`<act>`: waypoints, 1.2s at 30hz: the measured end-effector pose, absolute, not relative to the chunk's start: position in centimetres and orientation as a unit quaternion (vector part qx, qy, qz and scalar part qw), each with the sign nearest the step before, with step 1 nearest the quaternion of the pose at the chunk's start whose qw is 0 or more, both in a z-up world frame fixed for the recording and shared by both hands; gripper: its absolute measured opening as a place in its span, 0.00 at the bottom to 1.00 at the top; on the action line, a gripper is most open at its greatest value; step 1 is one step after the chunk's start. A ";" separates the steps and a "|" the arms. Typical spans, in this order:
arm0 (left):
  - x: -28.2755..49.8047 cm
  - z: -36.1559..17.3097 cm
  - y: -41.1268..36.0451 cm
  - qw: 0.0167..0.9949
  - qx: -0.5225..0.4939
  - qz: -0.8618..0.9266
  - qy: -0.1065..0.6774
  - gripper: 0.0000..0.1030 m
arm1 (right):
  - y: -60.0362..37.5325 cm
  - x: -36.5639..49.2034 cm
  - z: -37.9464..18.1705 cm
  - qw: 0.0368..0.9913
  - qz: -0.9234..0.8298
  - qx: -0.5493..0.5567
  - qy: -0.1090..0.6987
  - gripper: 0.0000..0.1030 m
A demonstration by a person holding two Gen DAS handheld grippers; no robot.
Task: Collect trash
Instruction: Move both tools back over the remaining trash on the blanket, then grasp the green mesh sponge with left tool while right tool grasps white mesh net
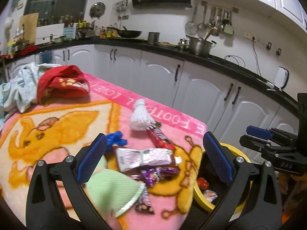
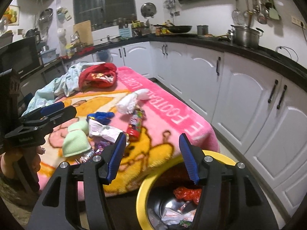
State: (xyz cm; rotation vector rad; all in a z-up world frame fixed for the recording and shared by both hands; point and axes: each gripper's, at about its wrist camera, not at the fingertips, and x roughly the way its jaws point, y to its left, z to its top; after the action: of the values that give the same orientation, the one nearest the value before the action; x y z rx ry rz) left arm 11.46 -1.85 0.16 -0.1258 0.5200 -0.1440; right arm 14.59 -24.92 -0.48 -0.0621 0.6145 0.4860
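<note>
Wrappers lie on a pink blanket (image 1: pixel 57 126): a white-and-red packet (image 1: pixel 145 157), a red candy bar wrapper (image 1: pixel 161 140) and purple wrappers (image 1: pixel 155 173). My left gripper (image 1: pixel 153 157) is open and empty, hovering over the white packet. A yellow-rimmed bin (image 2: pixel 143 197) with wrappers inside stands below the table's right edge; it also shows in the left wrist view (image 1: pixel 201 197). My right gripper (image 2: pixel 151 159) is open and empty above the bin's rim. The red wrapper (image 2: pixel 135 124) and white packet (image 2: pixel 103 130) show in the right wrist view.
On the blanket lie a green cloth (image 1: pixel 113 189), a blue item (image 1: pixel 115 140), a white tassel (image 1: pixel 140 117), a red garment (image 1: pixel 63 84) and a pale cloth (image 1: pixel 21 86). White cabinets (image 1: pixel 201 94) and a black counter with pots run behind.
</note>
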 end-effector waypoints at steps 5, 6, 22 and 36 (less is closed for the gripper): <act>11.3 0.2 0.2 0.963 -0.071 -0.049 0.255 0.89 | -22.6 15.2 0.3 0.921 0.254 -0.043 0.291 0.55; 11.2 0.1 0.5 0.963 -0.072 -0.045 0.255 0.89 | -22.1 15.4 0.5 0.921 0.259 -0.044 0.289 0.56; 11.0 -2.6 6.1 0.950 -0.108 0.005 0.294 0.89 | -15.4 21.5 1.3 0.910 0.284 -0.056 0.297 0.57; 12.1 -6.8 8.2 0.919 -0.171 -0.007 0.354 0.89 | -11.2 28.2 -1.3 0.903 0.269 -0.061 0.329 0.58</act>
State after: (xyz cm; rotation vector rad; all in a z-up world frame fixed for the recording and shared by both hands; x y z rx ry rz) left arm 12.14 8.18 -6.78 -0.3518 0.7275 -0.0152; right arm 28.25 -11.17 -1.33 -0.1251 0.6797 0.5553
